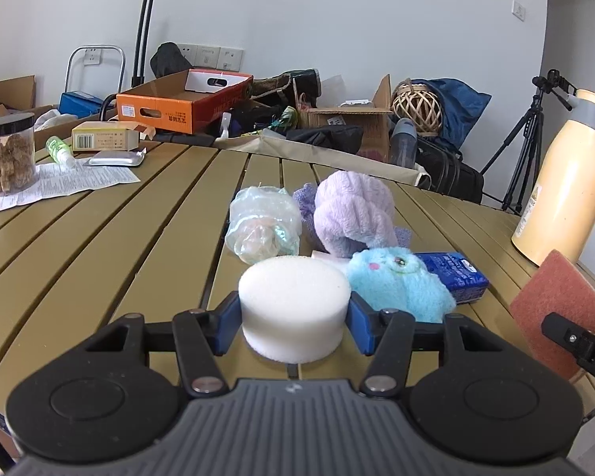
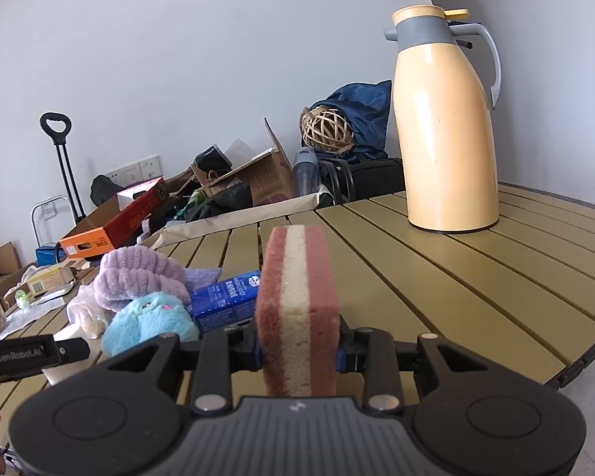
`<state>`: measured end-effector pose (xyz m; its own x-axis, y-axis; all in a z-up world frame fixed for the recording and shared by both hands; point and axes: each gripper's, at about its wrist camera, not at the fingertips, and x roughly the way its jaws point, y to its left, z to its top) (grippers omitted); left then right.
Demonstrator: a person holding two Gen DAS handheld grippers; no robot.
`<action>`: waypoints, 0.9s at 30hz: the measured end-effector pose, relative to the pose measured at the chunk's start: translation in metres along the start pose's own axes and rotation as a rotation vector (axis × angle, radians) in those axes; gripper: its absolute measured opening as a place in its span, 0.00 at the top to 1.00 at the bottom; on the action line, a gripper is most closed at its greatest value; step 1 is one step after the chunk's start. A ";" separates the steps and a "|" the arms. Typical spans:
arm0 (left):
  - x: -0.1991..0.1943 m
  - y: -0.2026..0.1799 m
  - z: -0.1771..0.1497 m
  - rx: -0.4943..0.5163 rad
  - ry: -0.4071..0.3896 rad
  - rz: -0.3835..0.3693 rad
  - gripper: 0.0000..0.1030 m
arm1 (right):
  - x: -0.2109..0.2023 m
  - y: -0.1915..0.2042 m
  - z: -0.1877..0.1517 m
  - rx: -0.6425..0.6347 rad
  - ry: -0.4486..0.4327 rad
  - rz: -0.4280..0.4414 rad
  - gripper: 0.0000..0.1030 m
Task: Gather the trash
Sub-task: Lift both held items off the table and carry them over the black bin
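Foam fills my left view first: my left gripper [image 1: 293, 319] has its blue pads against both sides of a round white foam puck [image 1: 293, 301], which sits on the slatted olive table [image 1: 99, 254] at my six o'clock. My right gripper [image 2: 297, 347] is clamped narrow on a pink-and-cream scouring sponge [image 2: 297, 309], held on edge with its stripes running upright; in the left view that same sponge shows at four o'clock.

Just past the puck, at one o'clock, a blue plush toy [image 1: 396, 283] lies touching a blue packet [image 1: 454, 275] on its right. Behind them sit a lilac fluffy cloth bundle [image 1: 351, 212] at twelve and, just beside it at eleven, a crumpled clear plastic bag [image 1: 263, 224] with something pale inside.

Farther out at ten o'clock I see a printed paper sheet [image 1: 71, 184] lying flat, a clear jar with a black lid [image 1: 8, 152] standing on its corner, a small green bottle [image 1: 59, 150] lying on its side, a silver foil pack [image 1: 115, 158] and a yellow carton [image 1: 105, 137]. At two o'clock a cream thermos jug [image 2: 444, 119] stands upright near the table's far edge.

Beyond the table, an orange cardboard box [image 1: 178, 105], a woven rattan ball [image 1: 416, 106] and a black tripod [image 1: 527, 139] stand against the white wall.
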<state>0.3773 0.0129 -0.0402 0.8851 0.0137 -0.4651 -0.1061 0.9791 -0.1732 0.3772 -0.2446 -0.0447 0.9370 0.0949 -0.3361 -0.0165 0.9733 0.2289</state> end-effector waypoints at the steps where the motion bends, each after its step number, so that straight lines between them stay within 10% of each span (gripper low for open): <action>1: -0.002 0.000 0.001 0.002 -0.001 -0.004 0.45 | 0.000 0.000 0.000 -0.001 -0.001 0.003 0.71; 27: -0.075 0.000 0.003 0.082 -0.112 -0.100 0.45 | -0.044 0.017 0.004 -0.049 -0.026 0.142 0.71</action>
<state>0.3127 0.0129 -0.0027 0.9349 -0.0664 -0.3486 0.0182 0.9900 -0.1397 0.3369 -0.2335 -0.0219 0.9327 0.2278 -0.2796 -0.1661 0.9595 0.2277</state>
